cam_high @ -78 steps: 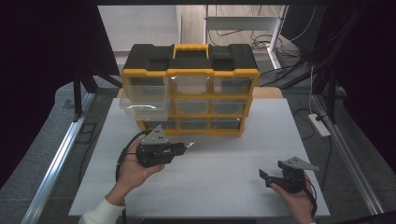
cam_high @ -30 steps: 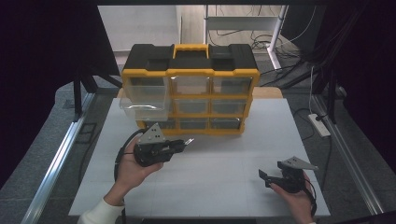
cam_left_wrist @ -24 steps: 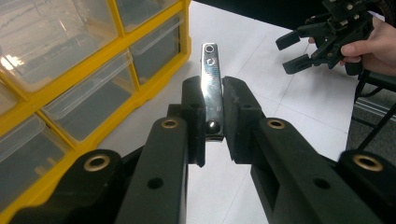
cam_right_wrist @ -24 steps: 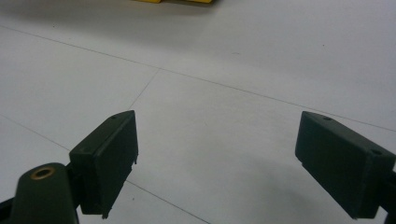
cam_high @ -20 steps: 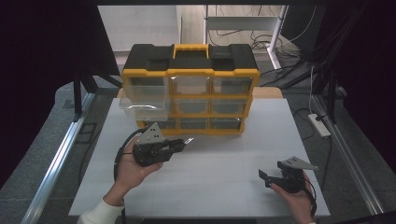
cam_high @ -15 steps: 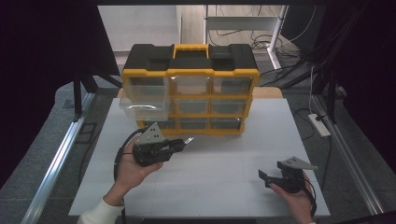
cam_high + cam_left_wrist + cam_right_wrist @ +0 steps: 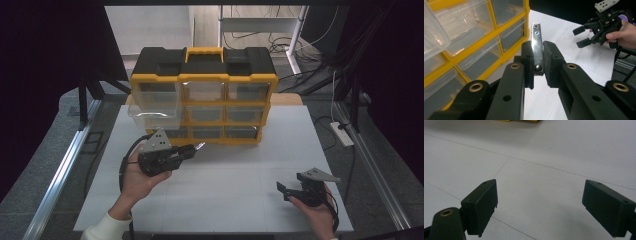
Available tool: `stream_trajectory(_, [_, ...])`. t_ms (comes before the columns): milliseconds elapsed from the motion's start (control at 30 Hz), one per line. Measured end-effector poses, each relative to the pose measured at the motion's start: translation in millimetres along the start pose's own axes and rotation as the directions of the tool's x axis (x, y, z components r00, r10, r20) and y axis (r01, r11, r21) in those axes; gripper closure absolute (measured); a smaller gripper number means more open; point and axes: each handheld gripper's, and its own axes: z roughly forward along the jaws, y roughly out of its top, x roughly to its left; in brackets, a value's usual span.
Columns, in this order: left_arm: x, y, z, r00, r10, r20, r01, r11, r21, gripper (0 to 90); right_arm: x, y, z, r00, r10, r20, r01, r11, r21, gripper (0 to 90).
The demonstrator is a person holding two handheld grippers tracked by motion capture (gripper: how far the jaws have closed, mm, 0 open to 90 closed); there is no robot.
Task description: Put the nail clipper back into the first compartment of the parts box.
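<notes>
My left gripper (image 7: 186, 149) is shut on a shiny flat metal piece (image 7: 537, 42), a narrow strip with small holes near its tip (image 7: 199, 146). It hovers just in front of the lower left of a yellow and black drawer cabinet (image 7: 205, 95) with clear drawers. The cabinet's top-left drawer (image 7: 154, 104) is pulled out. In the left gripper view both pads (image 7: 528, 60) press the strip's sides, and the drawers (image 7: 469, 30) fill the left. My right gripper (image 7: 284, 190) rests low near the table's front right, jaws wide open with nothing between them (image 7: 539, 207).
The white table top (image 7: 235, 175) stretches between the two hands. A metal rail (image 7: 65, 165) runs along the left edge and another along the right (image 7: 370, 170). A power strip (image 7: 341, 134) and cables lie on the floor at the right.
The left gripper has lifted slightly toward the cabinet with the metal strip since the earliest frame, then held still. The right gripper has not moved.
</notes>
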Motion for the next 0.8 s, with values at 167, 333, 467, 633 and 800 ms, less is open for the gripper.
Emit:
stream_trajectory(167, [0.5,1.0,-1.8,1.0000,-0.002,0.001,0.002,1.0000,-0.009,79.1,-0.2,0.0,-0.1,1.0000,0.000,-0.004,0.000,1.000,0.000,13.7])
stream_trajectory(333, [0.8,2.3,-4.0,1.0000,-0.006,0.001,0.006,0.9998,-0.021,79.1,-0.2,0.2,-0.4,1.0000,0.001,0.002,-0.001,1.000,-0.002,13.7])
stream_trajectory(467, [0.5,4.2,-6.6,1.0000,-0.004,0.000,0.004,0.9994,-0.034,79.2,-0.2,0.2,-0.6,1.0000,0.000,0.003,0.000,1.000,-0.003,13.7])
stream_trajectory(633, [0.6,7.5,-10.7,1.0000,-0.003,-0.004,0.002,0.9986,-0.054,79.2,-0.3,0.3,-0.7,1.0000,-0.001,0.003,0.001,1.000,-0.004,13.7])
stream_trajectory(800, [0.2,10.8,-13.9,1.0000,0.002,-0.007,-0.003,0.9979,-0.065,79.2,-0.2,0.4,-1.0,1.0000,0.002,0.006,-0.002,1.000,-0.007,13.7])
